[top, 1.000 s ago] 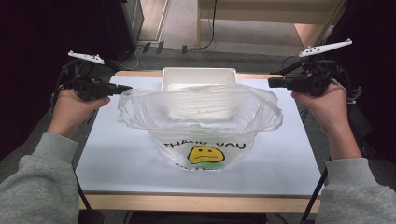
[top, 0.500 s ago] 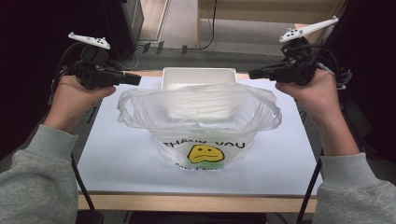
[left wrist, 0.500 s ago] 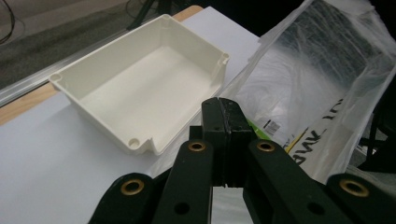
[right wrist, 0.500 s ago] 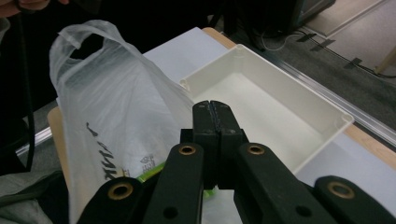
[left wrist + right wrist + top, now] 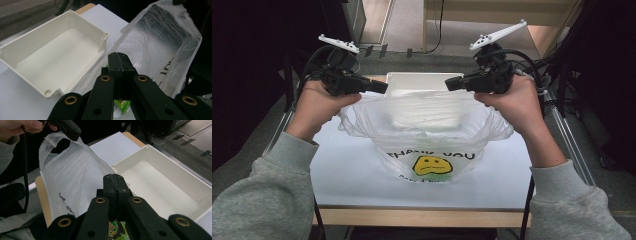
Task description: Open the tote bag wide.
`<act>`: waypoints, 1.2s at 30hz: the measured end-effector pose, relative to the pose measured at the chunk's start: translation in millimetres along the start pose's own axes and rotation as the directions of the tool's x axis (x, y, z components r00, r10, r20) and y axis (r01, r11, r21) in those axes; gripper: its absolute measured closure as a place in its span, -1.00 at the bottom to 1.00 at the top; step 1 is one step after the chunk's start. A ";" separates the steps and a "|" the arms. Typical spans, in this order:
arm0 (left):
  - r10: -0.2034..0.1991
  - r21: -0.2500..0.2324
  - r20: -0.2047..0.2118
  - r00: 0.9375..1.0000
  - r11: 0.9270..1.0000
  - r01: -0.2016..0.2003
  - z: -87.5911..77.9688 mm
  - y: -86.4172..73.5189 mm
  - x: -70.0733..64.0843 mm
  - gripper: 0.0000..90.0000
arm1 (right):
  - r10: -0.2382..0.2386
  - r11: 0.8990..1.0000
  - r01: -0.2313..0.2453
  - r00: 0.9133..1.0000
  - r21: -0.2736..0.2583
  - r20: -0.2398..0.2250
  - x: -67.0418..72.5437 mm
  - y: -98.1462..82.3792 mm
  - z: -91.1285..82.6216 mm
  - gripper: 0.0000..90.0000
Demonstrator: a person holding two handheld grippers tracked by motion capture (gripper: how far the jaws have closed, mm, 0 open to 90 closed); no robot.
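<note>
Translucent white plastic carrier bag (image 5: 427, 131) with yellow face print: lower lettering too small to read in the high view.
Green packet (image 5: 115, 228): mostly hidden behind jaws, print illegible.
Shallow white rectangular plastic tray (image 5: 419, 82): near side veiled by bag.

Both grey-sleeved forearms rise from the bottom edge of the high view and angle inward. The left hand (image 5: 314, 102) grips the black two-jaw left gripper (image 5: 381, 88), the right hand (image 5: 515, 101) the matching right gripper (image 5: 451, 83); their tips face each other, jaws pressed together
</note>
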State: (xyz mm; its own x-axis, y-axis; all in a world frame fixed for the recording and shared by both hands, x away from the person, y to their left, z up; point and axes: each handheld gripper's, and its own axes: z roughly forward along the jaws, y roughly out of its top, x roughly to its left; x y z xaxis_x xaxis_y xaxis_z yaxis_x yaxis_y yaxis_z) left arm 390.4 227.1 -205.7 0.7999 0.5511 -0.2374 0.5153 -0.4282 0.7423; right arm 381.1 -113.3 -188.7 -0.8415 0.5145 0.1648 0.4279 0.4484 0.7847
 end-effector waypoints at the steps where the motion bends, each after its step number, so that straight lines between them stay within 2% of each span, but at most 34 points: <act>1: 0.002 0.001 0.002 1.000 1.000 -0.002 3.8 1.7 -2.1 1.00 | 0.000 1.000 0.000 1.000 0.000 -0.003 0.9 0.4 2.2 1.00; 7: 0.011 0.023 0.004 1.000 1.000 -0.011 22.6 1.9 -7.9 1.00 | -0.010 1.000 0.010 1.000 0.019 0.000 3.1 -3.4 19.9 1.00; 11: -0.011 0.036 -0.008 1.000 0.999 0.011 31.5 -6.2 -8.5 1.00 | 0.005 0.999 -0.005 1.000 0.049 0.008 0.9 -15.0 29.8 1.00; 13: -0.008 0.052 -0.021 1.000 0.999 0.009 36.2 -10.8 -8.4 1.00 | 0.005 0.998 -0.006 1.000 0.065 0.021 1.0 -23.2 33.7 1.00; 22: 0.005 0.065 -0.008 1.000 0.998 -0.005 57.0 -28.2 -3.2 1.00 | 0.042 0.993 -0.046 0.999 0.104 0.033 -15.1 -50.5 48.5 1.00; 28: -0.023 0.086 -0.005 1.000 0.996 0.023 72.5 -41.2 3.0 1.00 | 0.064 0.991 -0.067 0.997 0.112 0.034 -22.4 -64.8 54.6 1.00; 36: -0.027 0.110 -0.005 1.000 0.994 0.027 87.8 -56.6 6.0 1.00 | 0.095 0.987 -0.099 0.995 0.125 0.034 -29.6 -84.0 62.8 1.00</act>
State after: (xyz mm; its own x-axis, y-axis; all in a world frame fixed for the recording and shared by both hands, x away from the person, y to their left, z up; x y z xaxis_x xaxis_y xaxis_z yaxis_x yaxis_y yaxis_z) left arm 393.0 191.8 -304.2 0.7844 0.5658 -0.2541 0.5675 -0.4895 0.6620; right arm 390.8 -120.4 -297.0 -0.7853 0.5792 0.2189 0.5470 0.4833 0.6835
